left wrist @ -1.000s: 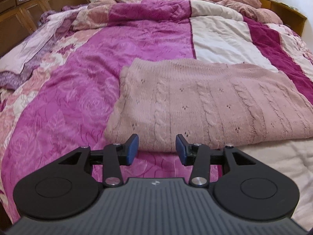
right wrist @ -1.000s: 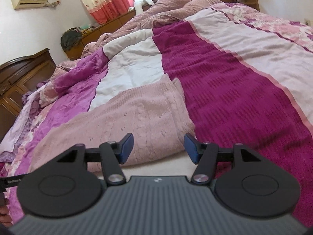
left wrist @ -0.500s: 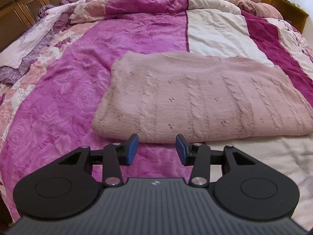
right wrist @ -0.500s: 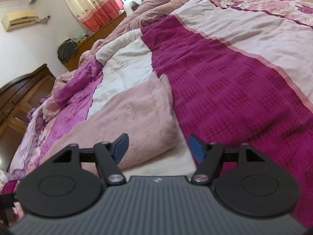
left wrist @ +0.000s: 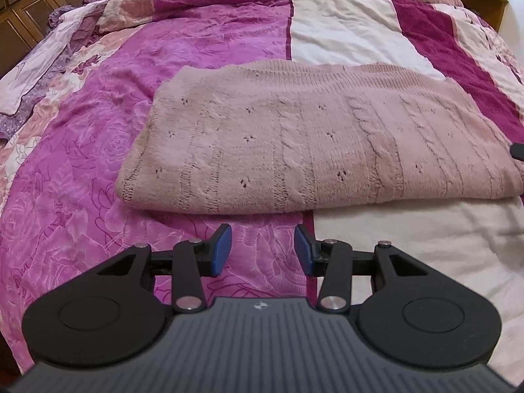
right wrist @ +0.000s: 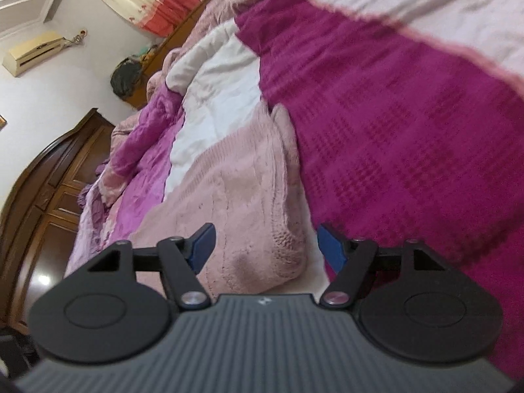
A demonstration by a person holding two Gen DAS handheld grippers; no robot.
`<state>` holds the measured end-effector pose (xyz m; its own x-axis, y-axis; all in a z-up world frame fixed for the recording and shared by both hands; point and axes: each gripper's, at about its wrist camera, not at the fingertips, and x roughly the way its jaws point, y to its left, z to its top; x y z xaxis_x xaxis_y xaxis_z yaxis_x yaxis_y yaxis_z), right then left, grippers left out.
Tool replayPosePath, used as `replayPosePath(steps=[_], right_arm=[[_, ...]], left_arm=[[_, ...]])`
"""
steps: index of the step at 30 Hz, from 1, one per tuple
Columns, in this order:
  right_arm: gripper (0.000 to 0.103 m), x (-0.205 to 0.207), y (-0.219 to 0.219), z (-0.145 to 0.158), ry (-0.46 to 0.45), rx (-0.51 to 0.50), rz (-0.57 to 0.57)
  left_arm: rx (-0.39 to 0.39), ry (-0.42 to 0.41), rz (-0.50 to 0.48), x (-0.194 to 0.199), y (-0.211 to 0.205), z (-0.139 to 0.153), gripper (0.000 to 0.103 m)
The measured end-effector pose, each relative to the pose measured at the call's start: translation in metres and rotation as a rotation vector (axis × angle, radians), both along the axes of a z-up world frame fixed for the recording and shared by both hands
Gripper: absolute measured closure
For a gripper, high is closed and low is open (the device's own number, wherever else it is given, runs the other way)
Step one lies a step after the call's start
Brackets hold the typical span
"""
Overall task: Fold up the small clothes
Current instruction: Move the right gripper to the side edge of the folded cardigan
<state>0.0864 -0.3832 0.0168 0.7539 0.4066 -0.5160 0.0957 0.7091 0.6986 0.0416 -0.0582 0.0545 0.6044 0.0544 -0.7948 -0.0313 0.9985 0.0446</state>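
Covering most of both views, the bedspread (left wrist: 203, 52) w/ magenta, cream and dark-pink panels carries the pink knit sweater (left wrist: 311, 137), folded once into a wide rectangle across the magenta/cream seam. Vs a sec ago both cams sit closer and lower to its near edge. Right gripper (right wrist: 267, 245) has rolled and moved in; its fingers are spread apart w/ the sweater's near right corner now between them, not pinched yet. Left gripper (left wrist: 262, 250) is also released, empty, just short of the front fold. Prob means next fold is about to start: grab corners, bring them over.
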Motion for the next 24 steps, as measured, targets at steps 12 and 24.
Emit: replayPosePath(steps=[12,24], right_arm=[[0.031,0.026,0.008,-0.009,-0.026,0.075,0.055],[0.041,0.042,0.018,-0.011,-0.105,0.126,0.102]], left_arm=[[-0.018,0.017,0.009,0.005,0.005,-0.007,0.053],[-0.010,0.013,0.007,0.004,0.005,-0.008,0.053]])
